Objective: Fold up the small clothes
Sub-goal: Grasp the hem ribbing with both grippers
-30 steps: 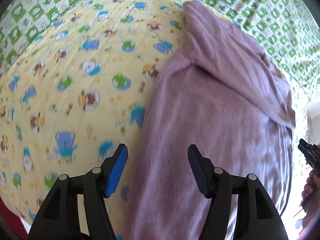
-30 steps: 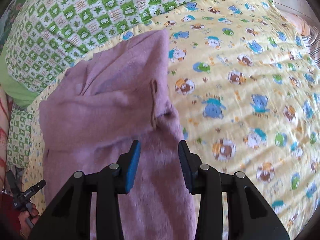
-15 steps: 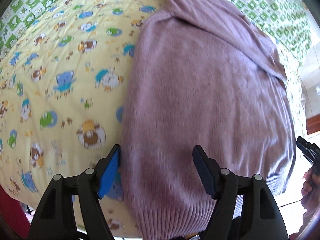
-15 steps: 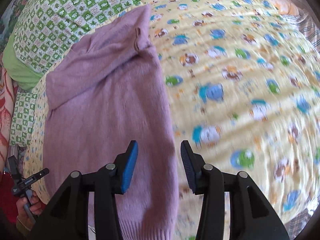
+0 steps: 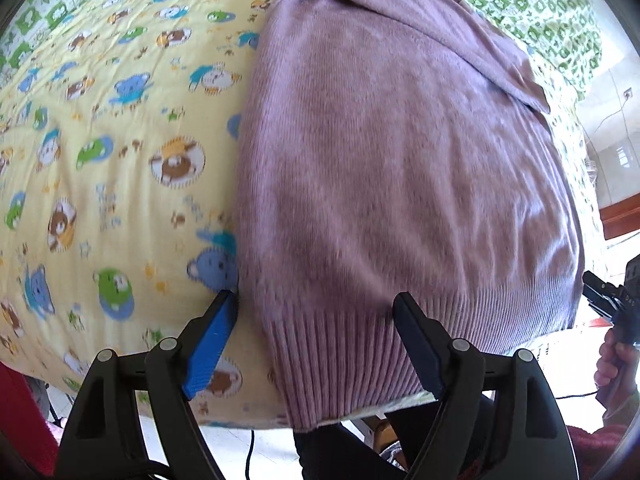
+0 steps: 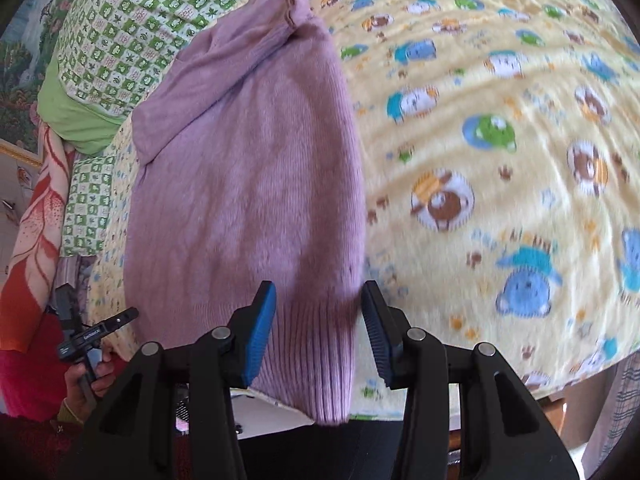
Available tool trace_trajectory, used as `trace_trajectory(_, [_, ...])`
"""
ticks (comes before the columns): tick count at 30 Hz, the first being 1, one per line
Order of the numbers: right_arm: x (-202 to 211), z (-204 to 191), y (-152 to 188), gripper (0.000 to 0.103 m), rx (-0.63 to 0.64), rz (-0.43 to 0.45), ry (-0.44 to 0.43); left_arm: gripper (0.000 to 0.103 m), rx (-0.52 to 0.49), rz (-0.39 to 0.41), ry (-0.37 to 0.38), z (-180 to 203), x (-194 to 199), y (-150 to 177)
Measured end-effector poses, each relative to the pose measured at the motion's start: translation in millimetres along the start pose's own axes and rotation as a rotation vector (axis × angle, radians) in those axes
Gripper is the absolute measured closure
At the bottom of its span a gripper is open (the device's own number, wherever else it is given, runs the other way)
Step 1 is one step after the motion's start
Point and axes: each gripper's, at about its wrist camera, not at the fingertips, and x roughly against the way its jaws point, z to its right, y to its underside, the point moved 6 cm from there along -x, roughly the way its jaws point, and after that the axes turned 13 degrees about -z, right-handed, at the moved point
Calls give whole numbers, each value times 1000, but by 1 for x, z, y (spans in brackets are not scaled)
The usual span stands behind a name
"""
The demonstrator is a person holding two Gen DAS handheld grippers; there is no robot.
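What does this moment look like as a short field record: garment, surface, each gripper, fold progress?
garment: purple knit sweater lying flat, ribbed hem at the near edge of the bed
surface: yellow cartoon-bear print blanket; green checked bedding beyond it
left gripper: open, jaws have just been opening, above one hem corner, pads not pressing on the cloth
right gripper: open, above the other hem corner, nothing clamped
fold progress: sleeve already laid across the upper body; hem not yet lifted
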Motion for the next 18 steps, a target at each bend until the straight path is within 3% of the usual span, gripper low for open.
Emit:
trace_trajectory(6, [-8, -3, 14, 57, 12, -12, -88, 27, 6, 16, 33, 2, -4, 14])
trace_trajectory(9, [-14, -10, 14, 59, 28, -5, -134, 43, 11, 23, 75, 4, -3, 13])
trace_trajectory(13, [-30, -19, 16, 76, 45, -29, -158, 86, 18, 17, 124, 4, -4, 8])
trace_trajectory(14, [-33, -17, 17, 90, 41, -33, -148, 91, 17, 16, 133, 3, -3, 8])
trace_trajectory(18, [-21, -9, 25, 94, 29, 9, -141, 98, 21, 42, 165, -3, 6, 17])
